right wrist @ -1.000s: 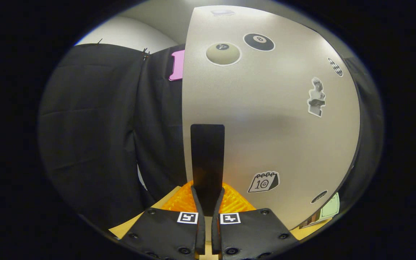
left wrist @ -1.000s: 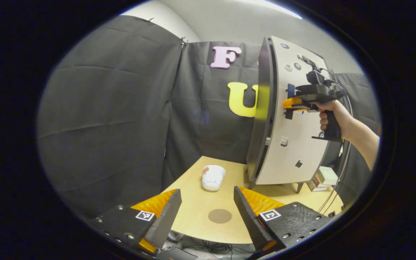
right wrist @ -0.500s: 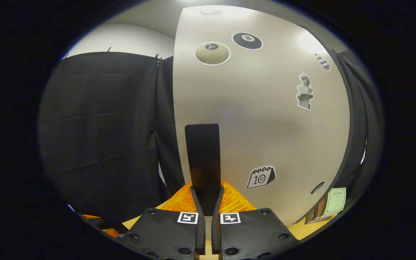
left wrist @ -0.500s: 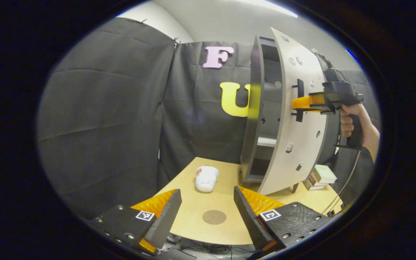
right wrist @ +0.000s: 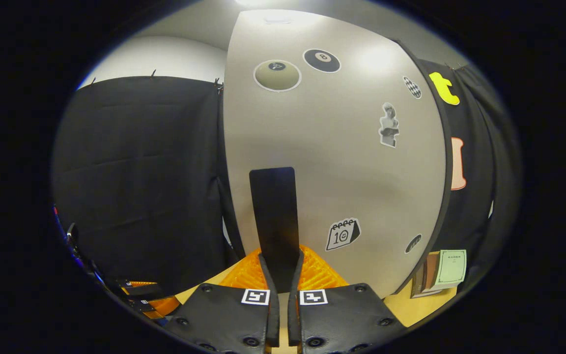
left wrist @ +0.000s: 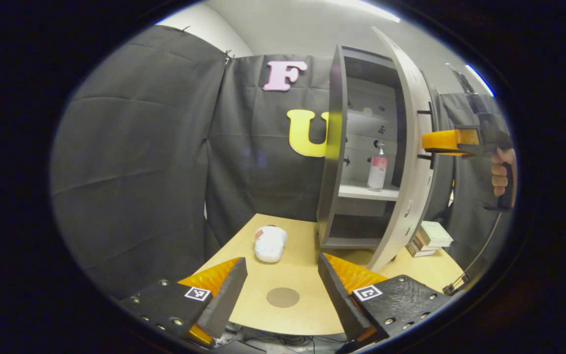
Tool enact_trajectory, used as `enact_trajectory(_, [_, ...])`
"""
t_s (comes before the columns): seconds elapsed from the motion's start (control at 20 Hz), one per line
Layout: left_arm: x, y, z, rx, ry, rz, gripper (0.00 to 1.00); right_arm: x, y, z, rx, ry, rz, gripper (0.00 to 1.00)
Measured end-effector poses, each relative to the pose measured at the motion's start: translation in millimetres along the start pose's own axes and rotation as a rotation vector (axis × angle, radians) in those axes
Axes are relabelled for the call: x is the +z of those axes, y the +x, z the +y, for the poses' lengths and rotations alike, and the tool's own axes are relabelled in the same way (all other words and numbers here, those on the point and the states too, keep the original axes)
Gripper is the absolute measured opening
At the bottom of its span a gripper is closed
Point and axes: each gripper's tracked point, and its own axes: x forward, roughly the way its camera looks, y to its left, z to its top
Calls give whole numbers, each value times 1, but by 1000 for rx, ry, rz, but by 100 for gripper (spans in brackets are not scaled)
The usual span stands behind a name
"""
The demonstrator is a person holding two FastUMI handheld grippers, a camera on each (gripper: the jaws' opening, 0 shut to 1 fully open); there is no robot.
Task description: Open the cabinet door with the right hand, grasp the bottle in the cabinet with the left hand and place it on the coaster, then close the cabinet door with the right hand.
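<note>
Left gripper view shows the cabinet (left wrist: pixel 334 162) standing on the wooden table (left wrist: pixel 307 309), with its door (left wrist: pixel 408 162) swung wide open toward the right. On the middle shelf (left wrist: pixel 361 191) stands the bottle (left wrist: pixel 377 169), upright, its long axis vertical and its cap pointing up, near the open door side. The left gripper (left wrist: pixel 280 295) hangs low over the near edge of the table with its jaws wide apart and nothing between them. Between its fingers the round brown coaster (left wrist: pixel 283 297) lies flat on the table, and farther back a white pouch (left wrist: pixel 269 243) lies beside the cabinet. In the right gripper view the right gripper (right wrist: pixel 283 280) has its jaws pressed tight on the dark vertical handle (right wrist: pixel 274 216) of the door, which carries several stickers (right wrist: pixel 343 234).
</note>
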Motion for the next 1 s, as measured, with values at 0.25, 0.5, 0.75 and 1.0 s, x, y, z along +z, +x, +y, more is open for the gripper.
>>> enact_trajectory(0.25, [4,17,-19,-59,11,4,88,3,1,0,-38,4,8,8])
enact_trajectory(0.5, [14,37,-50,-142,32,-1,88,13,1,-10,-79,63,-6,5])
enact_trajectory(0.75, [15,58,-87,-237,51,1,89,9,-13,-19,-158,83,-22,8])
enact_trajectory(1.0, [15,73,-124,-320,68,11,89,6,-46,-45,-258,102,-37,7])
